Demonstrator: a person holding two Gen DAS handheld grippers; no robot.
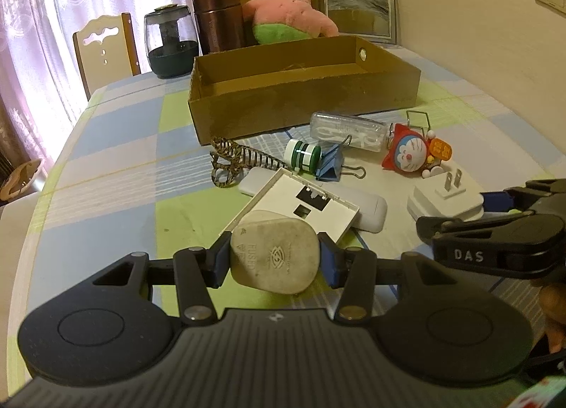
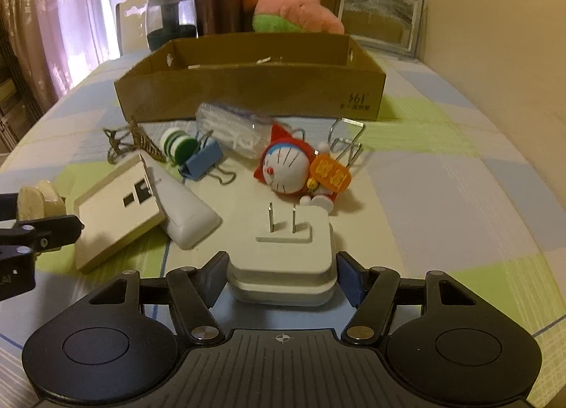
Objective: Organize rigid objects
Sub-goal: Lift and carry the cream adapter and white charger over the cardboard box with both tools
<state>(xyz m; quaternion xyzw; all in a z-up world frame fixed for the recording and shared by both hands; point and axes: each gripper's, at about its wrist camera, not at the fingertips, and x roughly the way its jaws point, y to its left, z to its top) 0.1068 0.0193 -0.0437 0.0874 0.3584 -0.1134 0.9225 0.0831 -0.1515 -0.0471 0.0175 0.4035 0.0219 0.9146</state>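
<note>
- Small clutter is crowding the tabletop (image 2: 442,196) before the cardboard box (image 2: 247,97), blocking a straight approach.
- Tabletop right of the figurine (image 2: 286,171) is lying open.
- Box interior is standing mostly free.

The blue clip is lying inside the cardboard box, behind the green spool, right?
Not quite. The blue clip lies on the table, in front of the cardboard box, not inside it. It is beside the green spool. The right wrist view shows this.
</note>
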